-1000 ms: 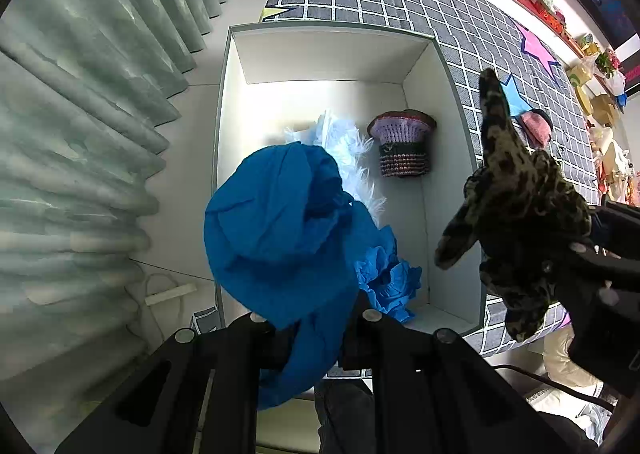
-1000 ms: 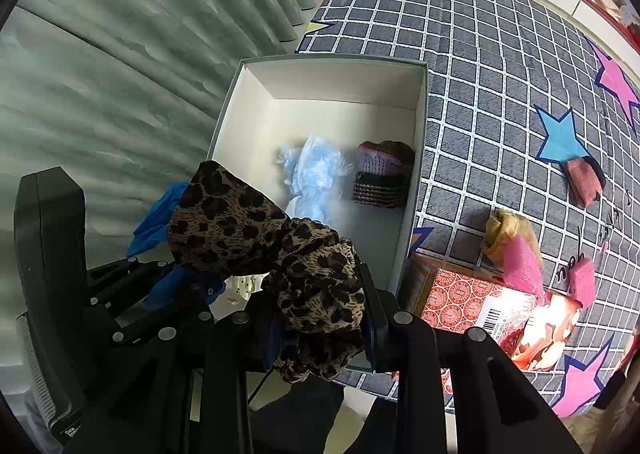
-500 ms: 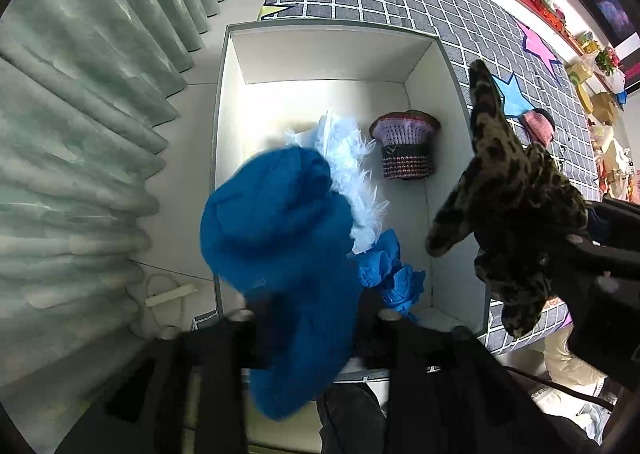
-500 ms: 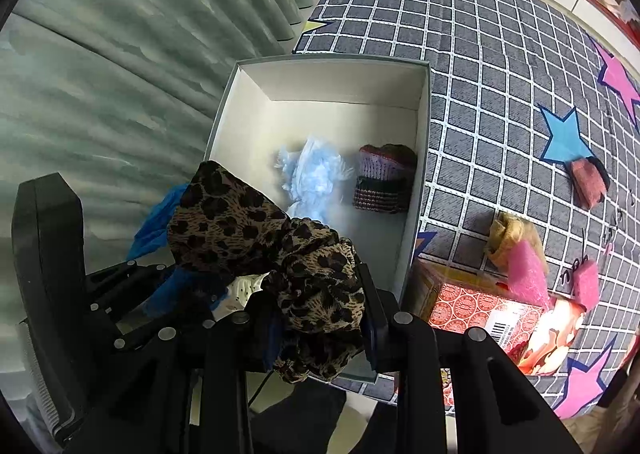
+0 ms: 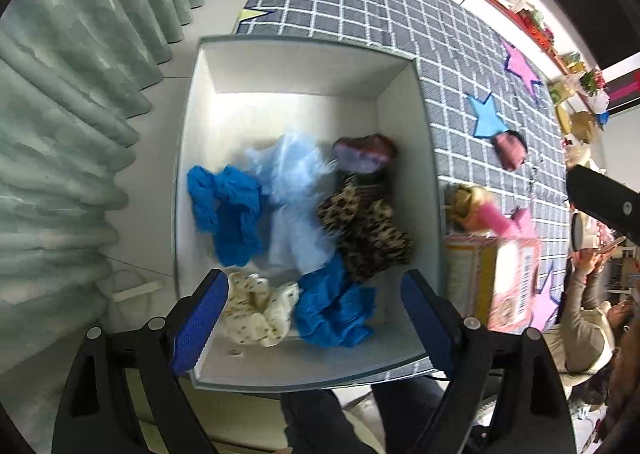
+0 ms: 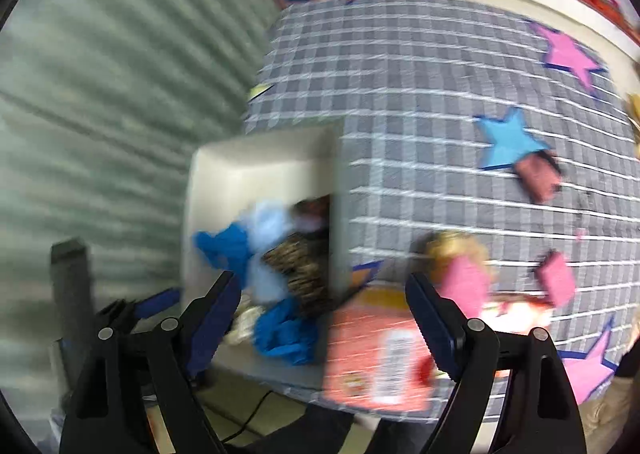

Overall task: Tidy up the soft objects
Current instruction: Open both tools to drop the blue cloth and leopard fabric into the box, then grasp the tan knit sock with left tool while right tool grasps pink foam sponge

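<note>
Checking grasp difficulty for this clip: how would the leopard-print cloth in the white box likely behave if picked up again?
The leopard-print cloth lies crumpled against neighbouring fabrics in the white box, so it probably hangs limp when lifted. It looks thin, likely light. Its folds overlap the blue cloth, so it might drag that along.

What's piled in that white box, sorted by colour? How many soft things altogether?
Bright blue: 2, the other nearer the camera
Pale blue: 1
Leopard print: 1
Cream, speckled: 1
Purple knit: 1
Total in the white box: 6
</note>
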The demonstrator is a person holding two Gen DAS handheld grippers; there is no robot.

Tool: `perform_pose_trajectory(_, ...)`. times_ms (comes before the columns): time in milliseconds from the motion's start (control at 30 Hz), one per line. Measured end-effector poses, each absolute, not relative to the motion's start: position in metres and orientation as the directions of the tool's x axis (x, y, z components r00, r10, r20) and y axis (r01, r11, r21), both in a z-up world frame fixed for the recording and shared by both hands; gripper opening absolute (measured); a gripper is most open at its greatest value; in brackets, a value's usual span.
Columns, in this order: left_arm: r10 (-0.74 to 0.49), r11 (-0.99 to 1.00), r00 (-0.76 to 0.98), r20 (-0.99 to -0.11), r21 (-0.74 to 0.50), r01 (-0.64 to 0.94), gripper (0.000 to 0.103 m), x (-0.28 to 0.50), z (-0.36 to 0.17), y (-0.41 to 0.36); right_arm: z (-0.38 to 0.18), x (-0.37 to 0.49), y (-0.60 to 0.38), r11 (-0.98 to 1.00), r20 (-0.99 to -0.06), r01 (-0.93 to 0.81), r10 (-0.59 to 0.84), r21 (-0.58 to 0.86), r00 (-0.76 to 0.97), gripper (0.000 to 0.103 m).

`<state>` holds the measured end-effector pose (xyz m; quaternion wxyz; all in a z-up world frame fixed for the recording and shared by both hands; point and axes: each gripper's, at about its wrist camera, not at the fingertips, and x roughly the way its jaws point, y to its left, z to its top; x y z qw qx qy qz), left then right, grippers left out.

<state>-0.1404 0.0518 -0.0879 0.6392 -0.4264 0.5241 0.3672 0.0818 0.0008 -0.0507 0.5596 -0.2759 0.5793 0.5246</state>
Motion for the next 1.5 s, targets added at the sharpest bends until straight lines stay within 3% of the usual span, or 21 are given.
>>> perform_pose_trajectory(33, 0.024, 0.369, 0.185, -0.982, -0.163, -0.915, 0.090, -0.137, -0.086, 0.053, -0.052, 0.095, 0.000, 0.327, -0.943, -0.902, 0.268, 0.282, -0.197, 0.103)
perform_pose_trajectory(300, -0.010, 0.400, 0.174, -0.985, -0.163, -0.902, 0.090, -0.108, -0.085, 0.049, -0.117, 0.176, -0.011, 0.467, -0.984, -0.867, 0.119, 0.175, -0.135, 0.103)
perform_pose_trajectory(667, -0.018, 0.436, 0.102, -0.995, -0.099, -0.894, 0.090, -0.061, -0.084, 0.045, -0.223, 0.166, 0.018, 0.410, -0.940, -0.883, -0.141, 0.229, -0.310, 0.103)
perform_pose_trajectory(700, -0.017, 0.439, 0.096, -0.995, -0.094, -0.894, 0.090, -0.055, -0.083, 0.045, -0.229, 0.167, 0.019, 0.400, -0.940, -0.890, -0.159, 0.219, -0.303, 0.100)
perform_pose_trajectory(733, -0.015, 0.442, 0.092, -0.996, -0.089, -0.893, 0.090, -0.050, -0.082, 0.045, -0.234, 0.168, 0.020, 0.391, -0.941, -0.897, -0.173, 0.205, -0.290, 0.077)
perform_pose_trajectory(767, -0.011, 0.445, 0.088, -0.996, -0.084, -0.891, 0.090, -0.043, -0.080, 0.046, -0.238, 0.173, 0.021, 0.389, -0.945, -0.902, -0.178, 0.188, -0.273, 0.062)
perform_pose_trajectory(800, -0.008, 0.447, 0.086, -0.996, -0.080, -0.891, 0.090, -0.039, -0.079, 0.046, -0.240, 0.183, 0.023, 0.401, -0.952, -0.899, -0.164, 0.176, -0.260, 0.058)
perform_pose_trajectory(933, 0.004, 0.453, 0.084, -0.996, -0.073, -0.889, 0.090, -0.016, -0.076, 0.047, -0.217, 0.239, 0.032, 0.460, -0.995, -0.885, -0.024, 0.077, -0.099, 0.058)
perform_pose_trajectory(967, 0.004, 0.456, 0.086, -0.996, -0.075, -0.887, 0.090, -0.010, -0.076, 0.047, -0.204, 0.261, 0.031, 0.494, -0.997, -0.866, 0.035, 0.072, -0.063, 0.058)
perform_pose_trajectory(1000, 0.003, 0.460, 0.087, -0.996, -0.076, -0.885, 0.090, -0.002, -0.076, 0.047, -0.197, 0.275, 0.029, 0.517, -0.996, -0.852, 0.068, 0.083, -0.056, 0.065)
perform_pose_trajectory(1033, 0.001, 0.465, 0.087, -0.996, -0.077, -0.882, 0.090, 0.005, -0.076, 0.047, -0.189, 0.295, 0.024, 0.545, -0.992, -0.830, 0.100, 0.115, -0.072, 0.094)
perform_pose_trajectory(1067, -0.004, 0.471, 0.089, -0.996, -0.080, -0.879, 0.090, 0.013, -0.077, 0.047, -0.185, 0.308, 0.019, 0.560, -0.990, -0.817, 0.112, 0.136, -0.087, 0.103)
perform_pose_trajectory(1500, -0.113, 0.462, 0.032, -0.993, -0.081, -0.883, 0.090, 0.123, -0.128, 0.044, -0.212, 0.347, -0.087, 0.571, -0.996, -0.817, 0.032, 0.083, -0.079, 0.103)
